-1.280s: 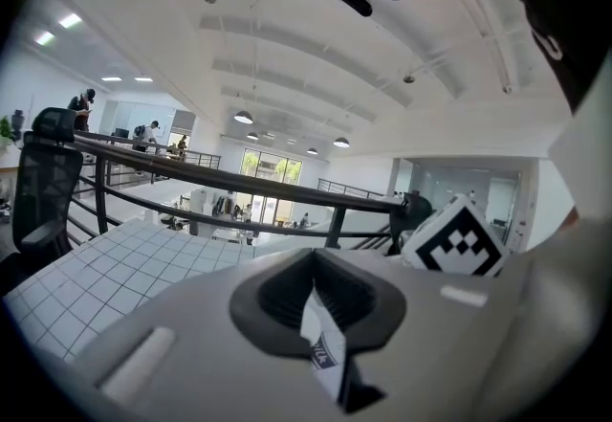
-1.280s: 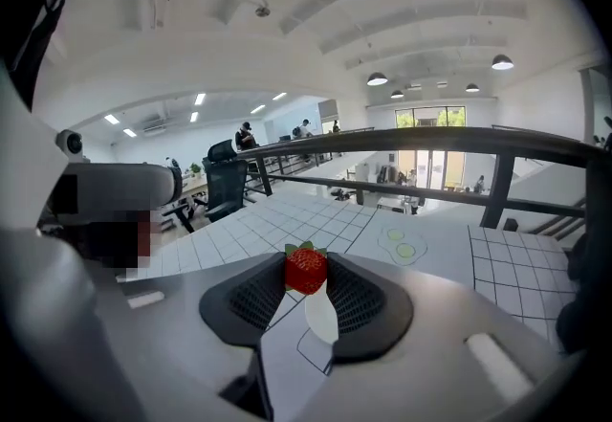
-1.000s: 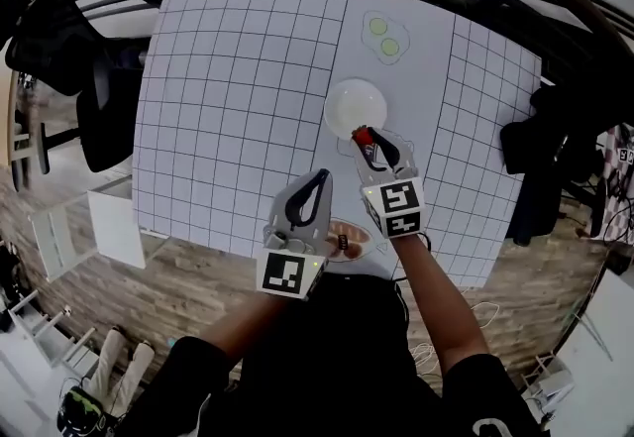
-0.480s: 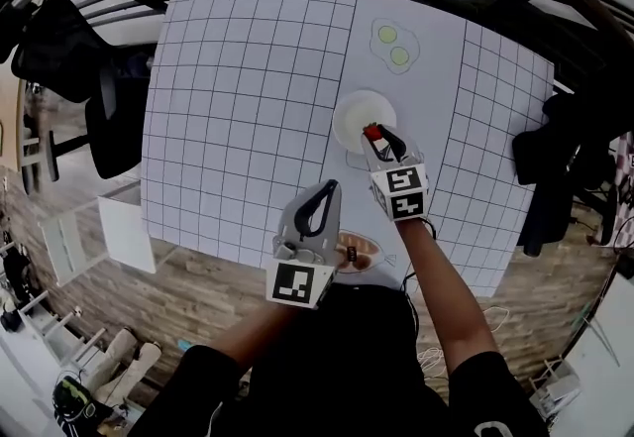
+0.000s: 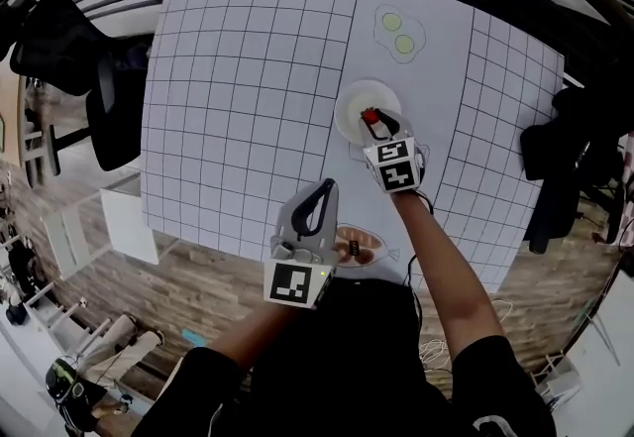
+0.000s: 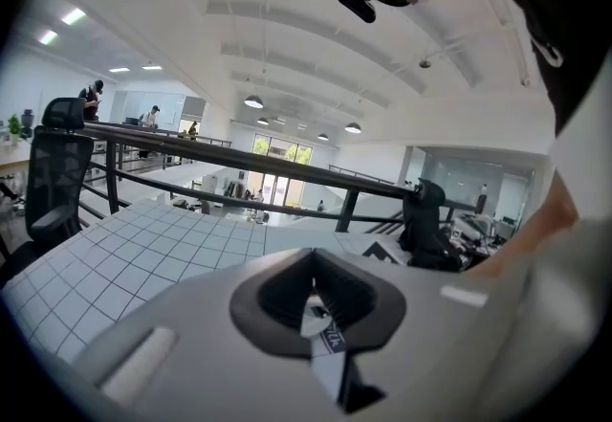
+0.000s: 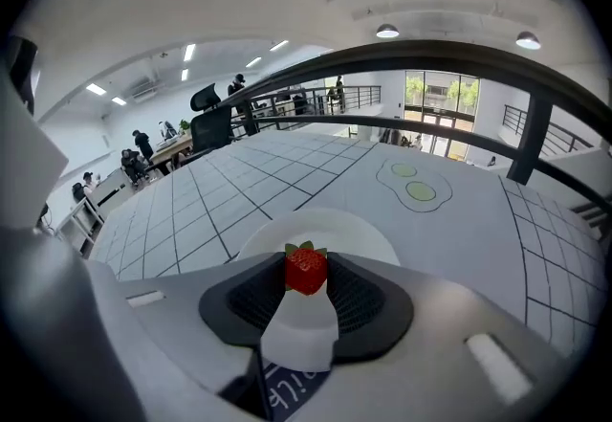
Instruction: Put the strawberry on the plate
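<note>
We held the strawberry (image 7: 306, 269) tight between the fingers of our right gripper (image 5: 373, 120) just over the plate (image 5: 352, 98), and our left gripper (image 5: 323, 189), well back from the plate, had its fingers closed on nothing

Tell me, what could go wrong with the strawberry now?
1. The right gripper pinches the strawberry only at its jaw tips, so it might slip out early.
2. It hangs over the plate, but I can't tell how high. Let go from above, it could bounce or roll off the rim onto the table.
3. Squeezing harder might squash it.
</note>
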Available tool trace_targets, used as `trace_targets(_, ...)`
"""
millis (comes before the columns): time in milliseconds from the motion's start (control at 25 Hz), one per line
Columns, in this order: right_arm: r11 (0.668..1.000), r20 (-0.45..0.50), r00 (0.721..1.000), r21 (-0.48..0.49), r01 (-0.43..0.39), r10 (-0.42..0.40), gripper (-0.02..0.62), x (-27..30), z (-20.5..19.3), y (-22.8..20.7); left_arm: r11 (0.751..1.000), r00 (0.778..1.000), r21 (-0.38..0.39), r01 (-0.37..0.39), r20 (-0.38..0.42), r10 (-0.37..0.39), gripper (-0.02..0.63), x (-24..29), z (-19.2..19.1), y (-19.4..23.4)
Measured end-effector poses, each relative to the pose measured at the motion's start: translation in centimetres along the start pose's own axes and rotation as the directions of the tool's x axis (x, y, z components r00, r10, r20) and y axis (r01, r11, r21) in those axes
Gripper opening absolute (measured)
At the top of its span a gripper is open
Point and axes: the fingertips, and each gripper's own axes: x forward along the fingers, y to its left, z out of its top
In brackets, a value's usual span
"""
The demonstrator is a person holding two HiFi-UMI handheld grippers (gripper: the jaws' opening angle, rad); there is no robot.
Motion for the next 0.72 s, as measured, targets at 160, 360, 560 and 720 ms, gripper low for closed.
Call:
trace_targets(160, 1.000, -0.044, 0.999, -0.002, 0.004, -0.005, 0.132, 0.9, -0.8, -0.2, 1.000, 1.000, -0.009, -0.028, -0.010, 0.028, 0.009, -0.3, -0.4, 0.9)
trace_targets(360, 1.000, -0.052, 0.999, -0.014, 0.010, -0.011, 0.132, 1.2, -0.9, -0.3, 0.999, 0.999, 0.000, -0.046, -0.008, 0.046, 0.009, -0.8, -0.5, 1.4)
trace_targets(560, 0.999, -0.053, 0.998, -0.046, 0.012, -0.014, 0.143, 1.7, -0.7, -0.2, 0.998, 0.997, -0.009, -0.066, -0.025, 0.066, 0.009, -1.1, -1.1, 1.9)
trace_targets(720, 1.000, -0.024, 1.000, -0.020, 0.008, -0.009, 0.158, 1.6, -0.4, -0.1, 0.997, 0.998, -0.028, -0.065, -0.012, 0.065, 0.009, -1.9, -1.1, 1.6)
